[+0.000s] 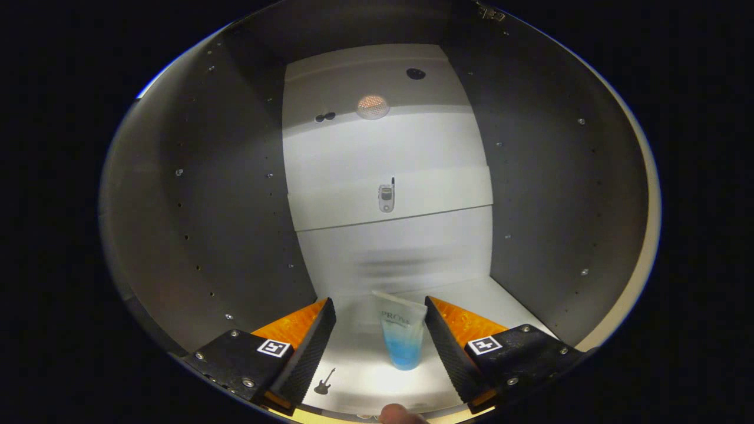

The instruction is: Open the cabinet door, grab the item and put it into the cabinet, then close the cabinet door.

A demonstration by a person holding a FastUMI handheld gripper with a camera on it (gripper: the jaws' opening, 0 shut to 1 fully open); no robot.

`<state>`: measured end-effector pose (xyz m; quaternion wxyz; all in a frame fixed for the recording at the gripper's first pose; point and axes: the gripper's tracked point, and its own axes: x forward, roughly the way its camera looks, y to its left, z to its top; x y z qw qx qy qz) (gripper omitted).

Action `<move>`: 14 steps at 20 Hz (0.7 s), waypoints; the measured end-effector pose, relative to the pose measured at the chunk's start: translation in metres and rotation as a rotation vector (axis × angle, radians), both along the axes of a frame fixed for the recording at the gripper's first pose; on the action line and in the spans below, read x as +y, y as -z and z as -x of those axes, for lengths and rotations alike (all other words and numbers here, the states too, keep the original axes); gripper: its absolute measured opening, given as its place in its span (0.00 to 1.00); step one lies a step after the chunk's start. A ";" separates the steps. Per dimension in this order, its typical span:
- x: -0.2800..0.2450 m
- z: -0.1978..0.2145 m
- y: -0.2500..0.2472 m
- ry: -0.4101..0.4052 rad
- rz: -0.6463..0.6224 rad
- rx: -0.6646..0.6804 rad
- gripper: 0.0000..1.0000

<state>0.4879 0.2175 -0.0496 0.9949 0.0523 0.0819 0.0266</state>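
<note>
Fingers (380,338) spread wide around the translucent blue plastic tube (402,338) standing inside the grey cabinet (235,206), so I'd back out, then shut the door.

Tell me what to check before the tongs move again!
1. Tongs open: ok, fingers spread wide.
2. Blue tube let go: ok, it sits between the fingers with gaps on both sides.
3. Tube inside the cabinet: ok, it rests on the white cabinet floor.
4. Tube steady: cannot tell, it stands cap down and leans slightly.
5. Cabinet door shut: not ok, the tongs reach inside the open cabinet.
</note>
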 end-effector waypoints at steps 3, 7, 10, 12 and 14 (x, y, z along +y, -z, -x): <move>-0.002 0.025 -0.018 0.014 -0.010 -0.031 0.93; -0.007 0.088 -0.042 0.041 0.064 -0.102 0.93; 0.004 0.151 -0.047 0.013 0.107 -0.103 0.93; 0.011 0.196 -0.051 0.004 0.110 -0.113 0.93; 0.021 0.241 -0.055 -0.009 0.096 -0.124 0.93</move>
